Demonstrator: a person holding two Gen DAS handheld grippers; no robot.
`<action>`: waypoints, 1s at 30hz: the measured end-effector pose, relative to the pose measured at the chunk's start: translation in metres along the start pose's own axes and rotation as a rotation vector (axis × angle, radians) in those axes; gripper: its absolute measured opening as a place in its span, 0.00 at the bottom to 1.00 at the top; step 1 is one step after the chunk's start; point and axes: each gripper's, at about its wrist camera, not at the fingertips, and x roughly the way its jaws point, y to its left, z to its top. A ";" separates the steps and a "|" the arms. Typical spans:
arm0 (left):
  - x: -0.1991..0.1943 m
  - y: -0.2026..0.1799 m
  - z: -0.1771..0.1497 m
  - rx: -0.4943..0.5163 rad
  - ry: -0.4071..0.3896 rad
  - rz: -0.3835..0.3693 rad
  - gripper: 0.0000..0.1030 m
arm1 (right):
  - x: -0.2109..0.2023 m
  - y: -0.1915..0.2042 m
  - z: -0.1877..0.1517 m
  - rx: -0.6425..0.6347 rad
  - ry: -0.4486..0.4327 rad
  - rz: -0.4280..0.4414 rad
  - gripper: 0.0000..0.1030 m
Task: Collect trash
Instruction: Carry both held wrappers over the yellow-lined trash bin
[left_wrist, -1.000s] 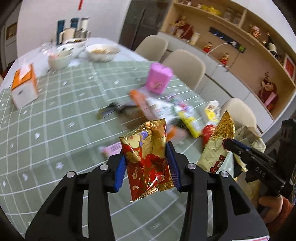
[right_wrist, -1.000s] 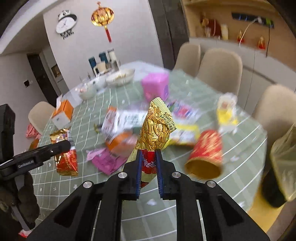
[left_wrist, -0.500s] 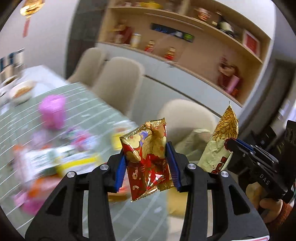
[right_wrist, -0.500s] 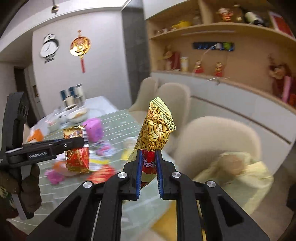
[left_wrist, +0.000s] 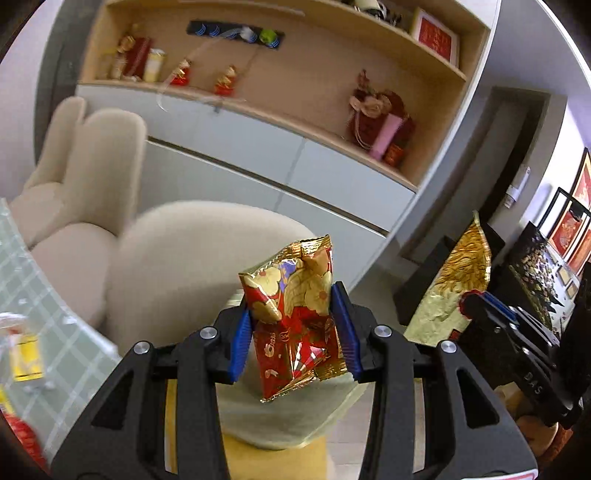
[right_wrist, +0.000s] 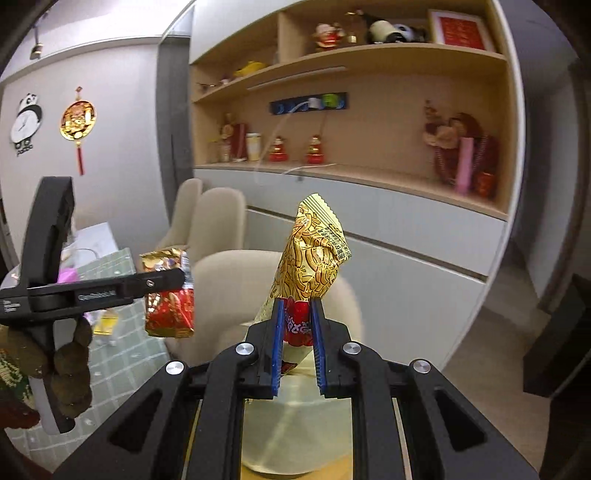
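- Left gripper (left_wrist: 293, 330) clamped on a red-and-gold snack packet (left_wrist: 295, 321), blue pads (left_wrist: 239, 341) pressing both sides, packet standing roughly upright between them.
- Right gripper (right_wrist: 297, 343) pinched tight on a gold wrapper (right_wrist: 312, 254) down at its red bottom end, gold top sticking up and leaning a bit right.
- Both pieces of trash held up in the air, off the green checked table (right_wrist: 122, 354), side by side but apart.
- From the left wrist view: gold wrapper (left_wrist: 456, 291) visible off to the right in the other gripper's black fingers.
- From the right wrist view: red-and-gold snack packet (right_wrist: 168, 293) off to the left, past the table edge.
- Below both grippers: a pale yellow-green bag (right_wrist: 295, 439), looks like a bin liner, can't tell much more.
- Beige chairs (left_wrist: 177, 266) just behind, wooden shelf unit (right_wrist: 369, 110) with red figurines on the wall.
- Bit of leftover yellow clutter (left_wrist: 27, 354) on the table, blurry.
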 end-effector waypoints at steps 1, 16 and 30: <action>0.015 -0.005 0.002 -0.001 0.017 -0.008 0.37 | 0.000 -0.008 0.000 0.003 0.000 -0.004 0.15; 0.118 -0.011 -0.013 0.052 0.227 0.002 0.60 | 0.045 -0.058 0.000 0.023 0.004 0.009 0.15; 0.029 0.055 -0.039 -0.125 0.156 0.138 0.61 | 0.171 0.017 -0.039 -0.088 0.294 0.245 0.15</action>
